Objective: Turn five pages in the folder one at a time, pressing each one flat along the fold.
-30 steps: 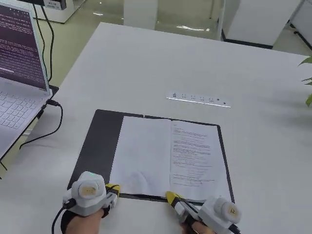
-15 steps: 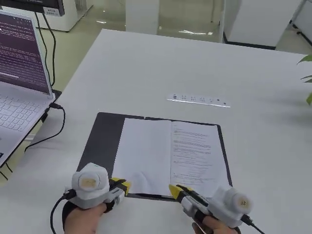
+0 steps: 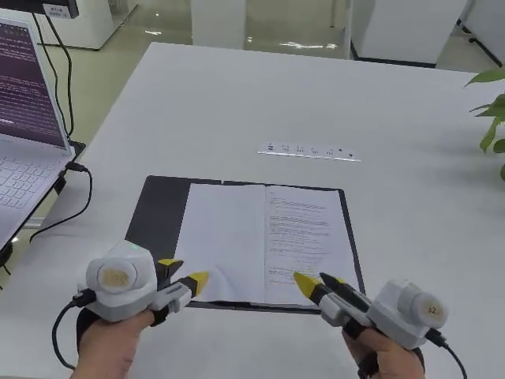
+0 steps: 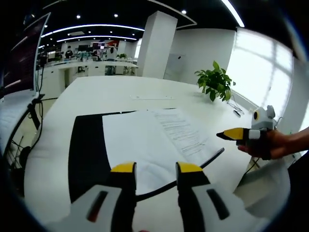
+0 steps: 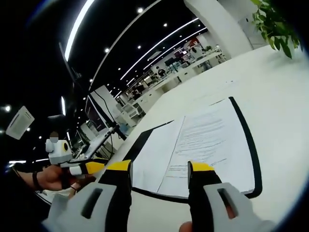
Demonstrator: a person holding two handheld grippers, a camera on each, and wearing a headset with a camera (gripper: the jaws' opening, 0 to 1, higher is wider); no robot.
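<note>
Lying open just ahead of left hand-held gripper [image 3: 182, 271], folder [image 3: 158, 213]

The open folder [image 3: 158, 221] lies on the table [image 3: 237, 95], with a laptop [image 3: 24, 158] to its left, what seems a socket strip [image 3: 309, 151] behind it and a plant [image 3: 489, 118] far right. The left gripper [image 3: 183, 272] is at its front-left corner, the right gripper [image 3: 316, 280] at its front-right.

1. A white table [image 3: 237, 95] stood on a glossy pale floor [image 3: 106, 67].
2. An open laptop [image 3: 24, 150] sat at its left edge; a socket strip [image 3: 309, 151] lay flush mid-table.
3. A white column [image 4: 153, 46], a leafy plant [image 4: 216, 83], bright windows [image 4: 258, 67] and ceiling light strips [image 4: 91, 27] surrounded it.
</note>
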